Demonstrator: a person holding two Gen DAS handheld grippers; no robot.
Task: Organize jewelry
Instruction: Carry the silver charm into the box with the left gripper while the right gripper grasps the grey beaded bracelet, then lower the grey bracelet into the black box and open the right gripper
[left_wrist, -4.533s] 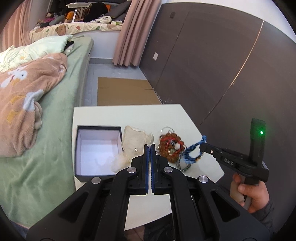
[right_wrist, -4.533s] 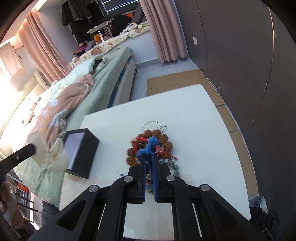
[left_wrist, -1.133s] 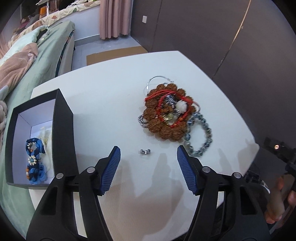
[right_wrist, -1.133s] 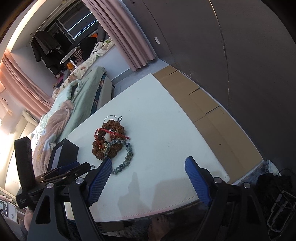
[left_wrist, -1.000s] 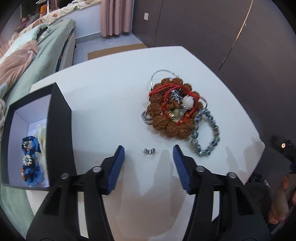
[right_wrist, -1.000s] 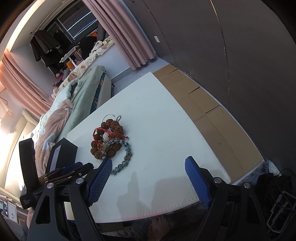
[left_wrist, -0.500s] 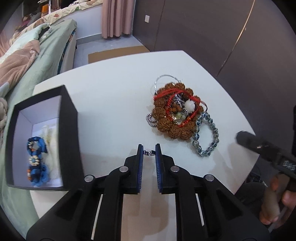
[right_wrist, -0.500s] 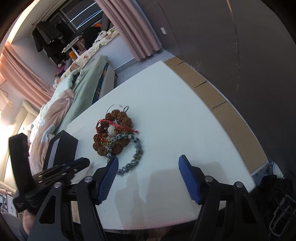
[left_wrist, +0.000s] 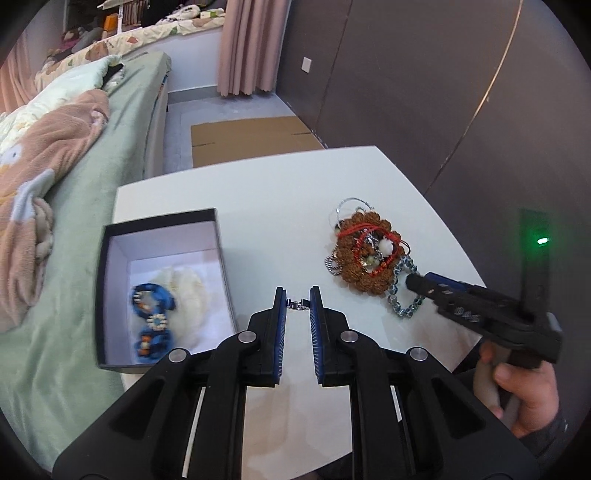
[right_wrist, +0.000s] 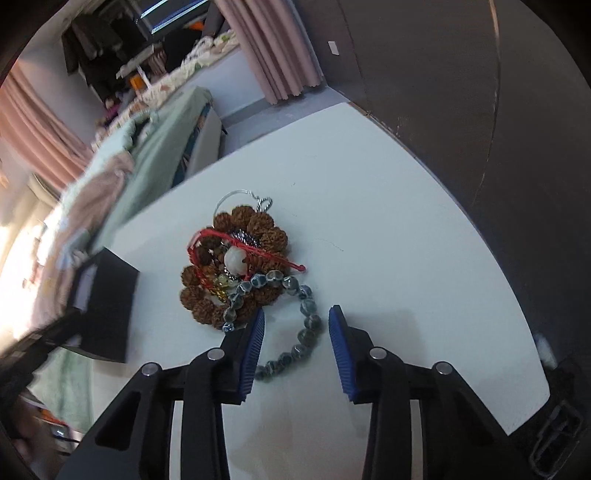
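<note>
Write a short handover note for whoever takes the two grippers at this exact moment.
Left gripper: shut on the small silver ring, lifted off the white table, beside the black box.
Right gripper: jaws have just been closing but are not yet pressing; the grey-blue bead bracelet lies between them on the table.
In the box: blue braided bracelet and a cream pouch.
Left on the table: the pile of brown seed beads, red cord and silver bangle.
Next: put the ring in the box, grip the bead bracelet, then clear the pile.
</note>
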